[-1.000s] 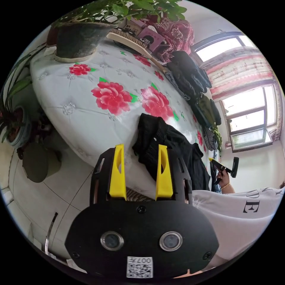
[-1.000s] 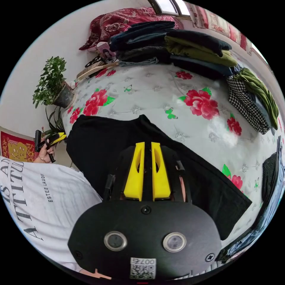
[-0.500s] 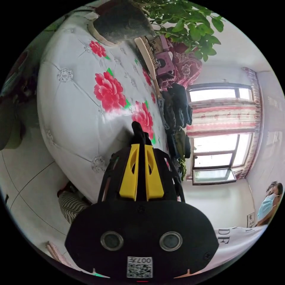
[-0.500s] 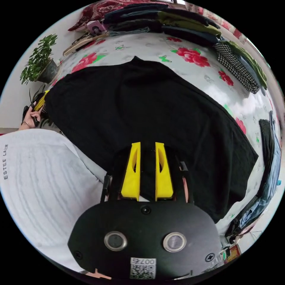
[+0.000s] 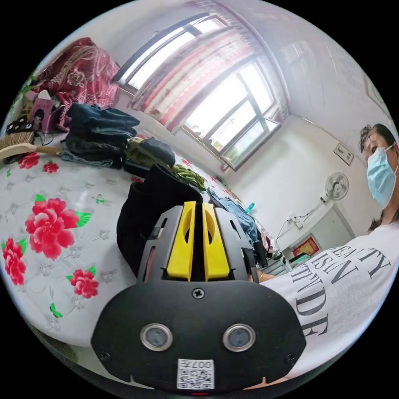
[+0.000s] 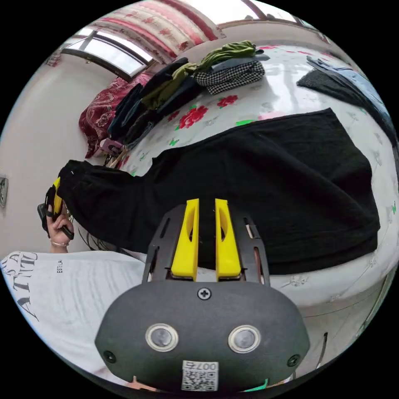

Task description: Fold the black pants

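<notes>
Pants stretched across the floral bed, both grippers clamped on them.
Left gripper and right gripper each pinch black cloth; folded clothes lie beyond the fingers, below the window.

Both close over flowered bed

Black pants lie on a white bed cover printed with red roses and green leaves; beyond the pants, a black-and-white houndstooth garment under an olive-green one
</notes>
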Demonstrator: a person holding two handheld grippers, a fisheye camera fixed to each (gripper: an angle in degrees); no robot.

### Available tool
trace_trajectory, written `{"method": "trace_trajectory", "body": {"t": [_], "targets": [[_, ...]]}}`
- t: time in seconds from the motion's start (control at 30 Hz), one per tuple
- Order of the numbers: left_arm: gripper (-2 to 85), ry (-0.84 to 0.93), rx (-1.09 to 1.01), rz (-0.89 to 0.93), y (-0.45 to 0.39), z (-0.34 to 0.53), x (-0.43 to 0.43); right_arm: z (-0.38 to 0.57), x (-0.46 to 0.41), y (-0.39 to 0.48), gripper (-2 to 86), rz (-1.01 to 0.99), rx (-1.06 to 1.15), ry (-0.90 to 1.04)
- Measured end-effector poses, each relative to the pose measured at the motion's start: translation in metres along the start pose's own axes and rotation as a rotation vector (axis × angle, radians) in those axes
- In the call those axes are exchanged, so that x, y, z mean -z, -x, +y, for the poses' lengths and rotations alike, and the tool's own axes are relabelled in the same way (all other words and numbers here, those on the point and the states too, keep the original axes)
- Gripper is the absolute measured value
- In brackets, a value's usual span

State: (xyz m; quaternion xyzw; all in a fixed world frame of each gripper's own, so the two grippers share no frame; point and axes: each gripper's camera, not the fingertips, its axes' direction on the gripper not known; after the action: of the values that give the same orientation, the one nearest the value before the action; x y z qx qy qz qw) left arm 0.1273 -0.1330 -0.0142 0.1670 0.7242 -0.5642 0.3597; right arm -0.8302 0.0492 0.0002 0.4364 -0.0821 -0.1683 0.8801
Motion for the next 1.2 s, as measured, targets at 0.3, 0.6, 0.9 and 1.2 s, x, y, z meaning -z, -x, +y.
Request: {"method": "trace_trajectory", "body": {"t": [0.3, 0.6, 0.9, 1.2], "targets": [[6.0, 0.651, -0.331, 0.282, -0.148, 0.043, -0.313, 0.077, 0.108, -0.129, 5.9, 0.171, -0.386, -0.192], [4.3, 0.822, -0.361, 0.009, -0.155, 0.081, -0.336, 0.080, 0.162, -0.209, 3.6, 0.185, -0.573, -0.332], [0.3, 0.706, -0.008, -0.249, -0.104, 0.083, -0.278, 0.074, 0.181, -0.233, 0.4, 0.151, -0.526, -0.306], [3.1, 0.630, 0.160, -0.296, -0.081, 0.092, -0.263, 0.134, 0.202, -0.257, 6.4, 0.021, -0.678, -0.382]]}}
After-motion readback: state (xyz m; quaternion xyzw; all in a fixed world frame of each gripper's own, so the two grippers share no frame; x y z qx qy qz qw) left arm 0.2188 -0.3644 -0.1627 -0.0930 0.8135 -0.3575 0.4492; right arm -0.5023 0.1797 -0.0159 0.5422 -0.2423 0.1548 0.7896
